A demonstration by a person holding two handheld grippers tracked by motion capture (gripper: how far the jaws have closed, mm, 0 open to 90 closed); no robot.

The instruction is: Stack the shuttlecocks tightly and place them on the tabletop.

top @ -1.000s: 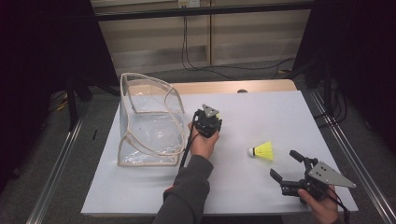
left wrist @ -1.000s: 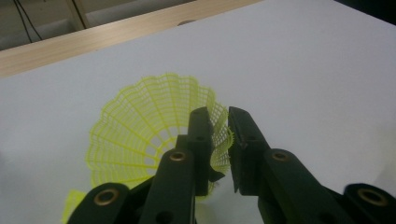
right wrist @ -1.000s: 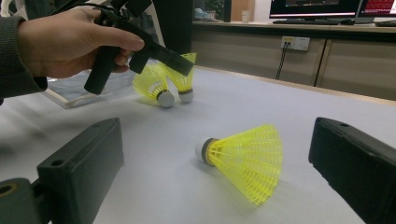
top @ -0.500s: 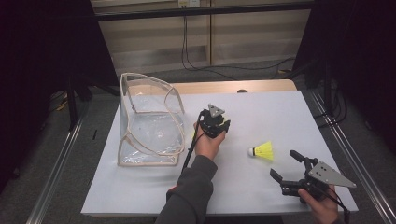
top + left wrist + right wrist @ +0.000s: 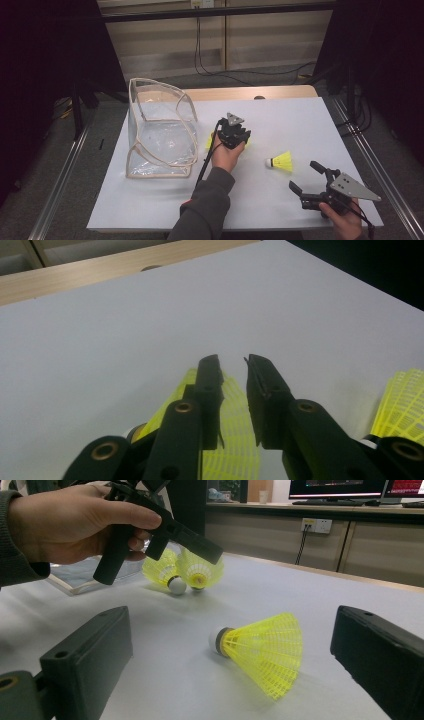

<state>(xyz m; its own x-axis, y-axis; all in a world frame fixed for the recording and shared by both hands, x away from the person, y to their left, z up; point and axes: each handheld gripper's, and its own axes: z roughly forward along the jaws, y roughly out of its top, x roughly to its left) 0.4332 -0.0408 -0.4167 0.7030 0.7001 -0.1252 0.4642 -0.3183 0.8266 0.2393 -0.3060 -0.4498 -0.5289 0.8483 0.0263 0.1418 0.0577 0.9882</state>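
Closing the narrow left tongs (image 5: 232,365) over a yellow shuttlecock (image 5: 237,412) at the table's (image 5: 300,115) centre, the person is attempting a pickup; whether the tongs are pinching its skirt I cannot tell. The right tongs (image 5: 304,175) are gaping wide at five o'clock. The next move is calling for a firm pinch and a lift toward the clear bag (image 5: 160,132) at nine o'clock.

Left gripper (image 5: 235,131) held mid-table, jaws just closing to a narrow gap, right gripper (image 5: 307,181) low, jaws spread wide
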